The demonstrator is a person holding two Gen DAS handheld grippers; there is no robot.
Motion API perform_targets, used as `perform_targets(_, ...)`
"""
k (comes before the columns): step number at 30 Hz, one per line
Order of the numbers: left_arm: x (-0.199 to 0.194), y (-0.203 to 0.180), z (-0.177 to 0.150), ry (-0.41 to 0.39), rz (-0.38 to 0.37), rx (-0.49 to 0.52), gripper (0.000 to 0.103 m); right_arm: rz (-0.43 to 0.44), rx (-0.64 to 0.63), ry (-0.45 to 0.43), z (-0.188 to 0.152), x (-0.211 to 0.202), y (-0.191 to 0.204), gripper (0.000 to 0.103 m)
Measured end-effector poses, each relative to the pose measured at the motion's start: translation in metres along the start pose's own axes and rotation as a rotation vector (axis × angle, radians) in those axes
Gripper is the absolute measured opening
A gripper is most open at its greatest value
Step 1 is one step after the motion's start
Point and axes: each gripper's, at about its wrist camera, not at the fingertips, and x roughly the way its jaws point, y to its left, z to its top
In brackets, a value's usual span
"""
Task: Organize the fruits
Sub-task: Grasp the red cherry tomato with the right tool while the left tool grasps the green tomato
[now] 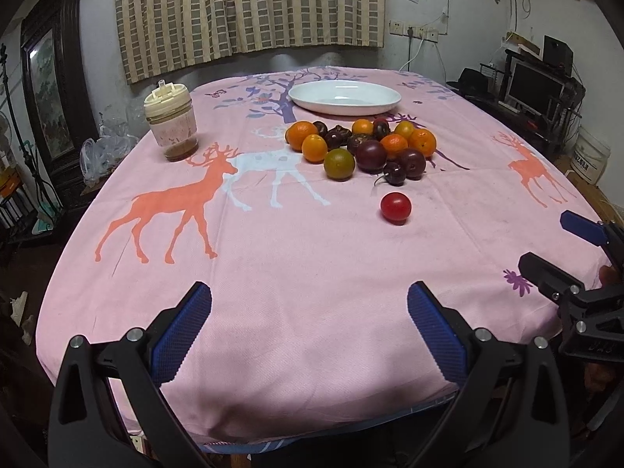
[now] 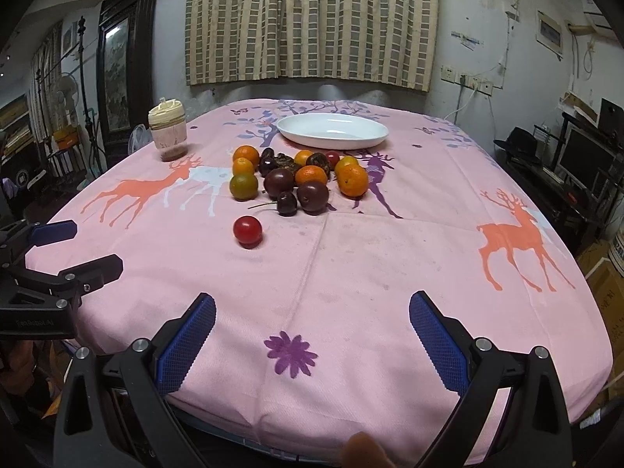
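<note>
Both tools wait at the near table edge. Left gripper [image 1: 309, 325] and right gripper [image 2: 312, 329] each stand wide, holding nothing. Mixed pile of oranges, dark plums and cherries [image 1: 360, 144] sits mid-table, just before the empty white oval plate [image 1: 344, 97], presumably its destination. One small red tomato [image 1: 395, 207] lies apart, nearest. Pink deer-print tablecloth [image 1: 273, 273] is bare between; lidded glass jar [image 1: 170, 123] stands well left.

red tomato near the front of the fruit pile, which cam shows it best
The right wrist view: the red tomato sits closer to the picture's centre there, alone on the cloth, apart from the pile. The left wrist view also shows the whole tomato, unblocked, but slightly smaller and further right.
</note>
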Motion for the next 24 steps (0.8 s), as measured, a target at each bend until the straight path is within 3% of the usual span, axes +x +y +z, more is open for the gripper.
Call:
perform_targets(5,0.003,0.024,-0.004,-0.024,-0.003,-0.034,0.099,0.135,-0.015,0.001,0.012,0.014,0.012,0.1)
perform_targets(10,0.012,0.054,0.0,-0.012,-0.013,-0.099,0.099,0.158,-0.068,0.064,0.039,0.05,0.034,0.099)
perform_targets(14,0.02,0.072,0.006,-0.018,-0.004,-0.124,0.099,0.245,-0.029,0.175,0.06,0.09,0.038,0.065)
perform_targets(23,0.042,0.086,0.024,-0.001,-0.024,-0.127,0.098,0.234,-0.078,0.286,0.066,0.132,0.048,0.051)
perform_targets(24,0.044,0.085,0.027,-0.001,-0.023,-0.121,0.097,0.239,-0.082,0.298,0.064,0.136,0.047,0.042)
